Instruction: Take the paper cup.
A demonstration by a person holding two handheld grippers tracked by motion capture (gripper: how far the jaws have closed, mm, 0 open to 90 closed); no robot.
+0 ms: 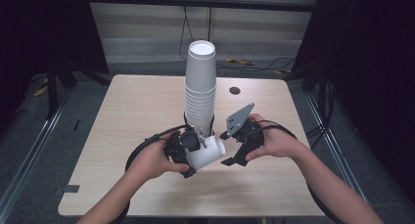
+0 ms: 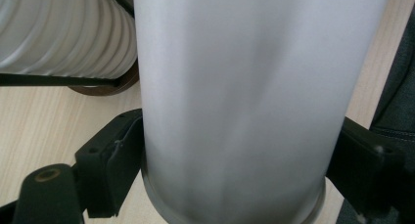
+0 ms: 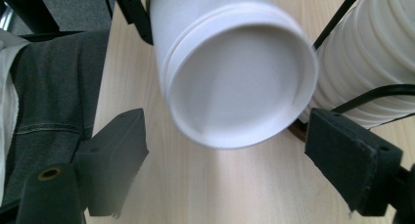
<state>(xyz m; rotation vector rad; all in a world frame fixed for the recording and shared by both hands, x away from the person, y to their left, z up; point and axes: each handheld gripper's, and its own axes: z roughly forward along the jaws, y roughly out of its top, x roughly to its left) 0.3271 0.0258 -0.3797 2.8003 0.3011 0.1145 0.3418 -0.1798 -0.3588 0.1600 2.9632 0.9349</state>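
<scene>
I had a plain white paper cup (image 1: 208,153), smooth-walled with a rolled rim, clamped across its body between the jaws of my left gripper (image 1: 192,155), near the table's (image 1: 132,111) near-centre, just in front of the tall cup stack (image 1: 200,87). It lay on its side, long axis left-right, its closed base facing my right gripper (image 1: 234,148), whose jaws stood wide apart and empty just beside it.

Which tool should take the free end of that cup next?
Right. The right tool is open and faces the cup's bottom end; the left tool already clamps it.
</scene>
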